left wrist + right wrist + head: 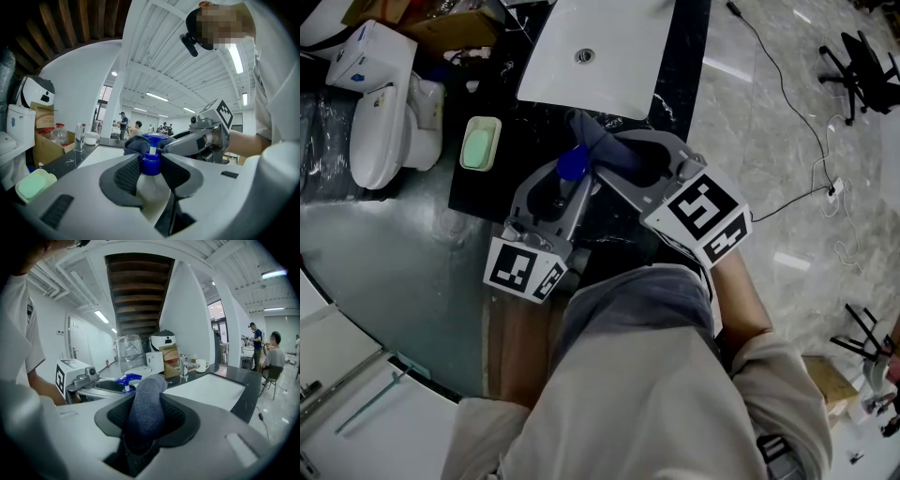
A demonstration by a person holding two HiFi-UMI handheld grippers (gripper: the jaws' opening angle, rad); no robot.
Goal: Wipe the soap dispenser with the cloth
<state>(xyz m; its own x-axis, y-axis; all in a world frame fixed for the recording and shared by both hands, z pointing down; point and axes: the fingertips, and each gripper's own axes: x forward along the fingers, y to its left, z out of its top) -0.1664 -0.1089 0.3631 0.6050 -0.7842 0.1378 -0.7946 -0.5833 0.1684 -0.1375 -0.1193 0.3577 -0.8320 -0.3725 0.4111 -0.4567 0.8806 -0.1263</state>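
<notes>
The left gripper [151, 165] clamps the soap dispenser [149, 191] upright above the dark desk [476, 199], before the sink [609, 56]. The right gripper [149, 423] pinches the grey cloth [146, 399], its end at the blue pump head [152, 139]. Wiping seems under way; next, the cloth should sweep down the dispenser's sides.

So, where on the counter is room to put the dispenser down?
Bare counter: the patch between soap dish and left gripper, and the narrow strip right of the sink. Crowded in front of the sink: the right gripper meets the left there.
</notes>
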